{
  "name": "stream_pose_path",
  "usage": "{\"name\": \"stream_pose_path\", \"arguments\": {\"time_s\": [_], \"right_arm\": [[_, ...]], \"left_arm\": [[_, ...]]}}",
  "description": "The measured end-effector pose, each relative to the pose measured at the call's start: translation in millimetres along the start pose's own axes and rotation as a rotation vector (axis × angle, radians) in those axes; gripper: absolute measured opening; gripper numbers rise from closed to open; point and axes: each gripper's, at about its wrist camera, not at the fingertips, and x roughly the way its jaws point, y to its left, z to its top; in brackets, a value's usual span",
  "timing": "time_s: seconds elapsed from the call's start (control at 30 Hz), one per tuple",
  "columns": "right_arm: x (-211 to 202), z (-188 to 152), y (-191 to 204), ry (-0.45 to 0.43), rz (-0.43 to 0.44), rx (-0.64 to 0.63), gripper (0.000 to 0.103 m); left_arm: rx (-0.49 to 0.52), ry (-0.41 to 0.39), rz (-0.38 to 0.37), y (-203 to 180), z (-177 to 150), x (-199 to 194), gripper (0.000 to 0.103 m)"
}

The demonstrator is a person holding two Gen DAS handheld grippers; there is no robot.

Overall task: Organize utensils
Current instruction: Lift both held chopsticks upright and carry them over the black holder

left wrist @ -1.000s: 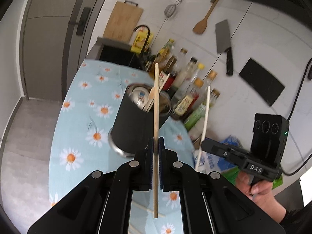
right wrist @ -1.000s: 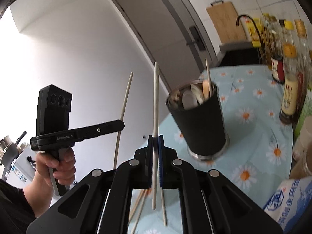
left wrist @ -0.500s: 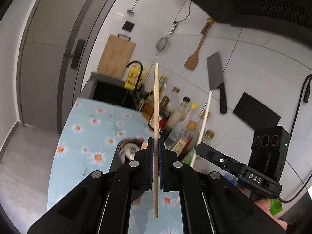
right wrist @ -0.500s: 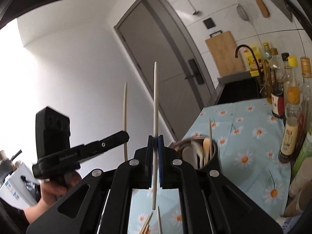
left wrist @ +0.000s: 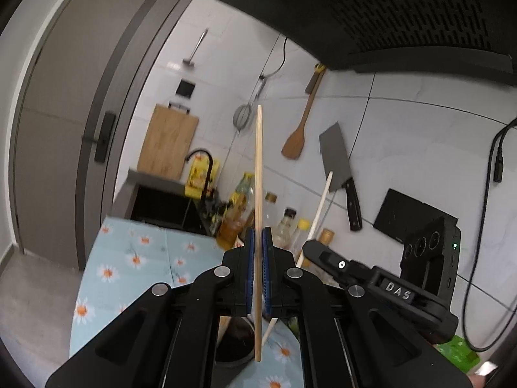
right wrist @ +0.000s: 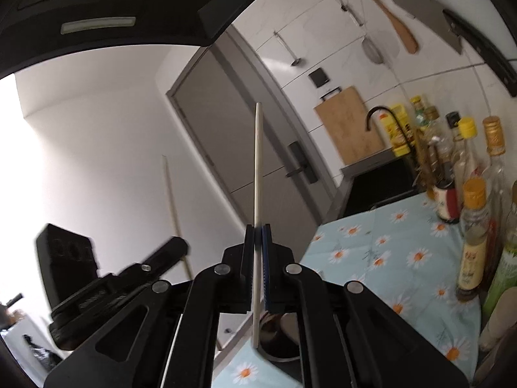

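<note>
The left gripper [left wrist: 258, 239] is clenched on an upright wooden chopstick [left wrist: 258, 168], the right gripper [right wrist: 257, 236] on a pale chopstick [right wrist: 257, 161]; both hang above the dark holder [left wrist: 234, 346] on the near table, so the next move is likely lowering each tip into it

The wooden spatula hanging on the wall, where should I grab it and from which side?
Grip the wooden spatula on its slim straight handle, above the broad blade, coming straight at the wall with the gripper's jaws either side of it. It hangs tilted, blade down, flat against the tiles, so the handle is probably the only part narrow enough to pinch.
</note>
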Motion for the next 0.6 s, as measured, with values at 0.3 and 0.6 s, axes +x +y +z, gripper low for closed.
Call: {"name": "stream_pose_path", "arguments": {"time_s": [0.3,0.6], "right_arm": [[22,-17,-9,0.004,-0.072,-0.058,0.006],[38,-35,-13,0.045,-0.096,-0.098,0.006]], "left_arm": [[0.073,-0.019,0.056,-1,-13,26,0.004],[0.036,0.022,0.101,19,-32,42,0.004]]}}
